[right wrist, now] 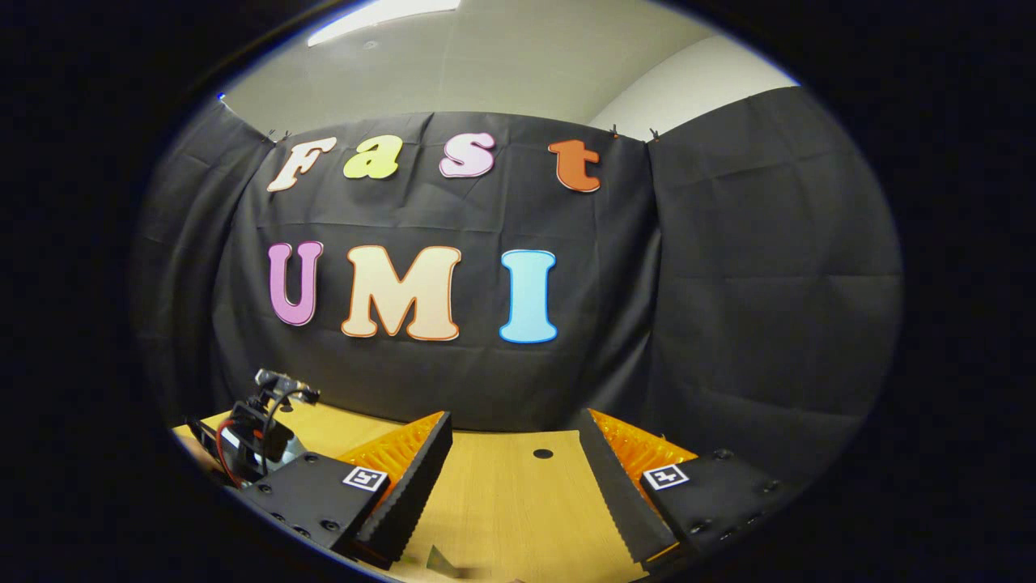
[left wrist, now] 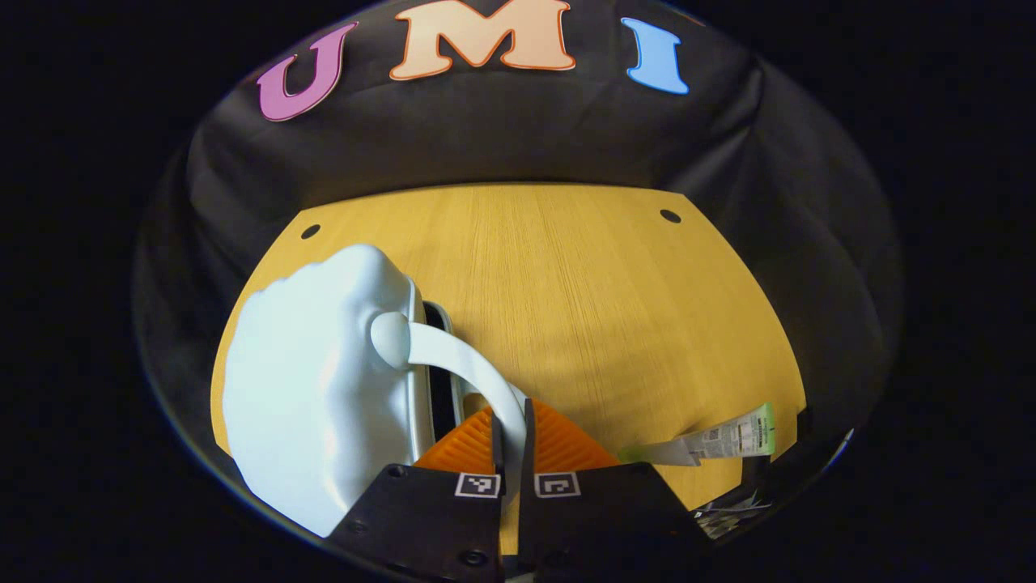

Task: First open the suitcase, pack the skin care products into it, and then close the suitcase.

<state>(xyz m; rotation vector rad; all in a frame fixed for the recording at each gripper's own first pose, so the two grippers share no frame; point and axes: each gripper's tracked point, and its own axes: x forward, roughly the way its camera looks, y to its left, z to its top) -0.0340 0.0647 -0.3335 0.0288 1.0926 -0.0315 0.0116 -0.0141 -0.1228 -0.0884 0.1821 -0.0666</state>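
Observation:
In the left gripper view a pale white hard-shell suitcase [left wrist: 316, 380] lies on the wooden table [left wrist: 583, 291] at the left. Its curved white handle [left wrist: 453, 352] runs down between my left gripper's fingers, and the left gripper [left wrist: 511, 414] is shut on it. A dark gap [left wrist: 441, 380] shows along the suitcase's seam beside the handle. A white skin care tube with a green end [left wrist: 720, 441] lies on the table at the lower right. In the right gripper view my right gripper [right wrist: 515, 418] is open above the table [right wrist: 502, 502], with nothing between its fingers.
A crumpled packet [left wrist: 728, 510] lies at the table's near right edge. The table has small round holes [left wrist: 670, 216] near its far corners. The black cloth wall stands behind it. The left gripper's body with its cables [right wrist: 259, 433] shows at the far left of the right gripper view.

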